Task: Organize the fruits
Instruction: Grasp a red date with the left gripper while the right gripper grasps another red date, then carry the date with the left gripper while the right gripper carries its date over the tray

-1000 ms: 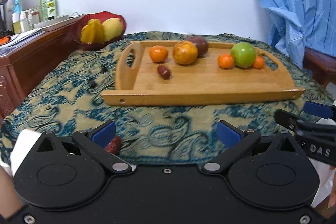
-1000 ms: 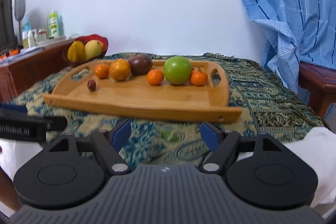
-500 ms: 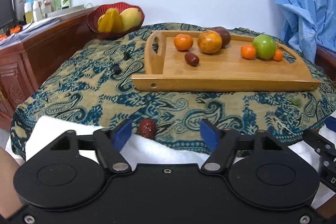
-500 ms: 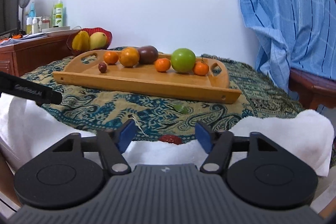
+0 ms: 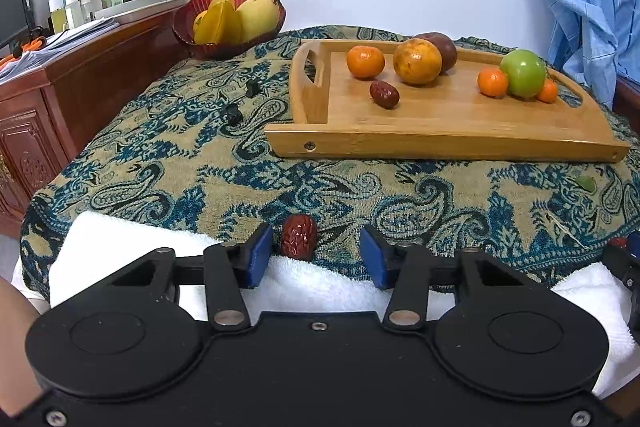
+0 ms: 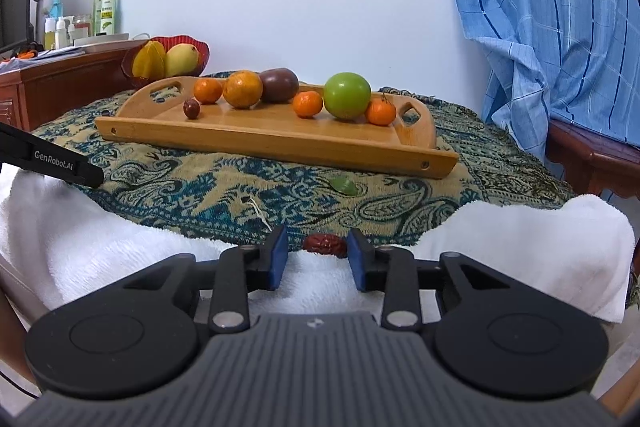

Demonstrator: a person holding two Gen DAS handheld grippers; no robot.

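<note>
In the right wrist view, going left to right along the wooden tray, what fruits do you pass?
Dark red date → small orange → large orange → purple fruit → small orange → green apple → small orange with stem.

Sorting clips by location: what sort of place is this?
Likely a home living room or bedroom: a patterned tablecloth under a wooden tray, a carved wooden cabinet crowded with bottles, and a blue cloth draped over furniture.

7 fruits on tray (image 5: 440,143), bowl (image 5: 228,43) behind-left, towel (image 5: 132,243) in front
</note>
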